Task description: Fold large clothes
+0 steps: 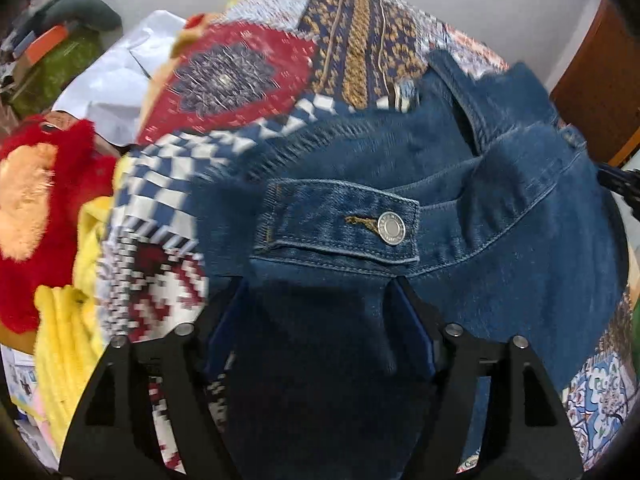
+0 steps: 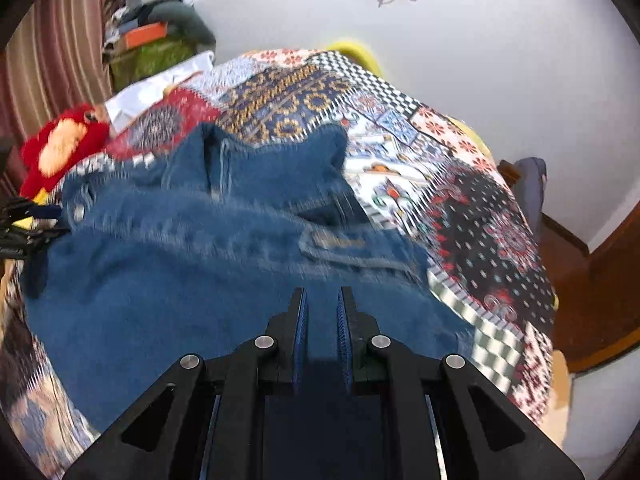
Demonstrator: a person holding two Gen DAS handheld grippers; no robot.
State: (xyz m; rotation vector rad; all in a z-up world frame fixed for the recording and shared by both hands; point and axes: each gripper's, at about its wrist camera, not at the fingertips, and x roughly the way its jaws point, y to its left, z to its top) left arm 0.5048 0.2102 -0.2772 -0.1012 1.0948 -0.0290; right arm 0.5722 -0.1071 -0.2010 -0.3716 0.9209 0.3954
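While both grippers hover, left (image 1: 320, 284) released, right (image 2: 322, 296) clenched empty, the denim jacket (image 1: 460, 216) lies rumpled.

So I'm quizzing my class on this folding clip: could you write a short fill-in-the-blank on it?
1. The garment on the bed is a blue ____ jacket.
2. The left gripper's fingers stand ____.
3. The right gripper is nearly ____.
4. The plush toy beside the patchwork quilt is mostly ____.

Missing words: denim; open; shut; red
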